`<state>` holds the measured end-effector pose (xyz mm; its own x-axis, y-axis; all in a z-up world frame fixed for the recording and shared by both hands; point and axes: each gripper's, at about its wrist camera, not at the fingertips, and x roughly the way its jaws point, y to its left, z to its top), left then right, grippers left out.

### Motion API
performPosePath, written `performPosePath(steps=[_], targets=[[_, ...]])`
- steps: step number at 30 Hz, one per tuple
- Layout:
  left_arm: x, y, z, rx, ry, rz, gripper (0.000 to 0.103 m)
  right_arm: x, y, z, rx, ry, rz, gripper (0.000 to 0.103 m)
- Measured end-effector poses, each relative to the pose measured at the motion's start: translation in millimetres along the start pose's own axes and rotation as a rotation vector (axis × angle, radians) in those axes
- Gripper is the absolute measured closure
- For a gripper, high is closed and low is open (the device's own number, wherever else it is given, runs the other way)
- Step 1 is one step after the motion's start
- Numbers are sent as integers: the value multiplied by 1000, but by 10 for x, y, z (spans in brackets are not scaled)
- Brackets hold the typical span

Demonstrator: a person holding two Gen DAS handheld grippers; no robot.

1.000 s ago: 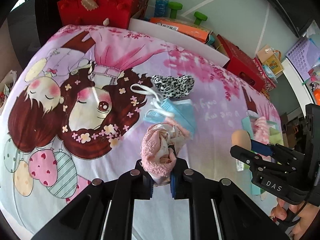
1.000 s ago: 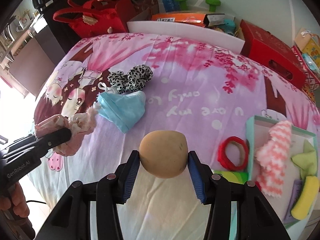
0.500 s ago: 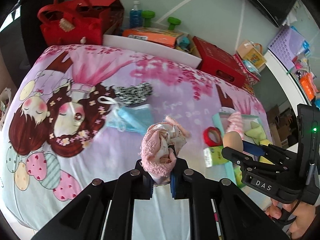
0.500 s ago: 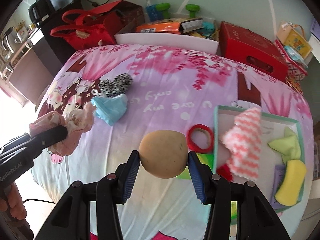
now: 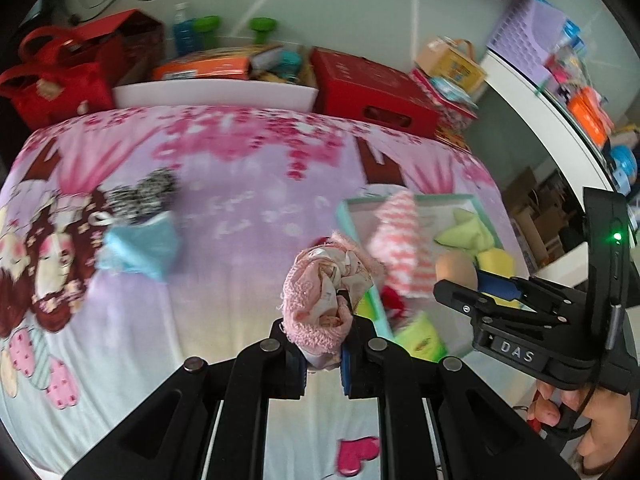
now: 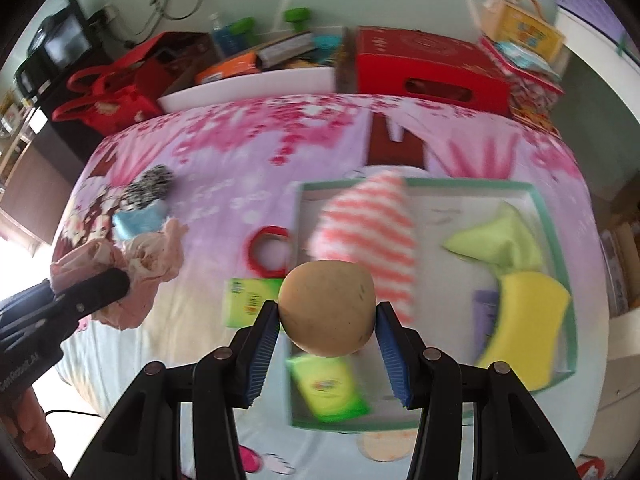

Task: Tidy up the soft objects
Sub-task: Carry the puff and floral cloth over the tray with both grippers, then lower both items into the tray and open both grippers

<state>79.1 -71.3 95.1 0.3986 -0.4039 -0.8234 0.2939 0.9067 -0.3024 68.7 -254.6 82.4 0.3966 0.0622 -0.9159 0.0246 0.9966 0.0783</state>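
My left gripper is shut on a bunched pink cloth, held above the bed; it also shows at the left of the right wrist view. My right gripper is shut on a tan egg-shaped soft ball, held over the front left of a green-rimmed tray. The tray holds a pink striped cloth, a green cloth, a yellow sponge and a green packet. A blue cloth and a black-and-white spotted cloth lie on the bed at the left.
A red ring and a green packet lie on the bedspread left of the tray. Red bags, a white bin and a red box line the far side.
Both grippers have swung right with their loads. The tray has come toward the middle of both views, and the ball now hangs over the tray's front left part.
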Motion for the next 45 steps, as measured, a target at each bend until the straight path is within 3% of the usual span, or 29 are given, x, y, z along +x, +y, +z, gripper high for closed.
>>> performPosePath(steps=[11,27,29,31,33,38,45], targets=[[403,-737,25,109,35,-54,90,111,-770,-150,102,24,-30,51],[844,-1034,22,91,89,-115,88,220,-1048,-276,118,57,-29,51],[852,-1051,11,100,94,-111,80,225,-1047,-289,117,62,-28,51],[854,-1045,9,95,98,-107,58,225,-1038,-294,114,64,-25,50],[830,-1021,9,86,94,-115,51,221,-1028,-304,113,64,-16,49],[791,-974,0,83,96,-86,42,197,-1001,-327,108,62,-25,35],[724,-817,-22,72,89,13,35,138,-962,-334,103,55,-37,20]])
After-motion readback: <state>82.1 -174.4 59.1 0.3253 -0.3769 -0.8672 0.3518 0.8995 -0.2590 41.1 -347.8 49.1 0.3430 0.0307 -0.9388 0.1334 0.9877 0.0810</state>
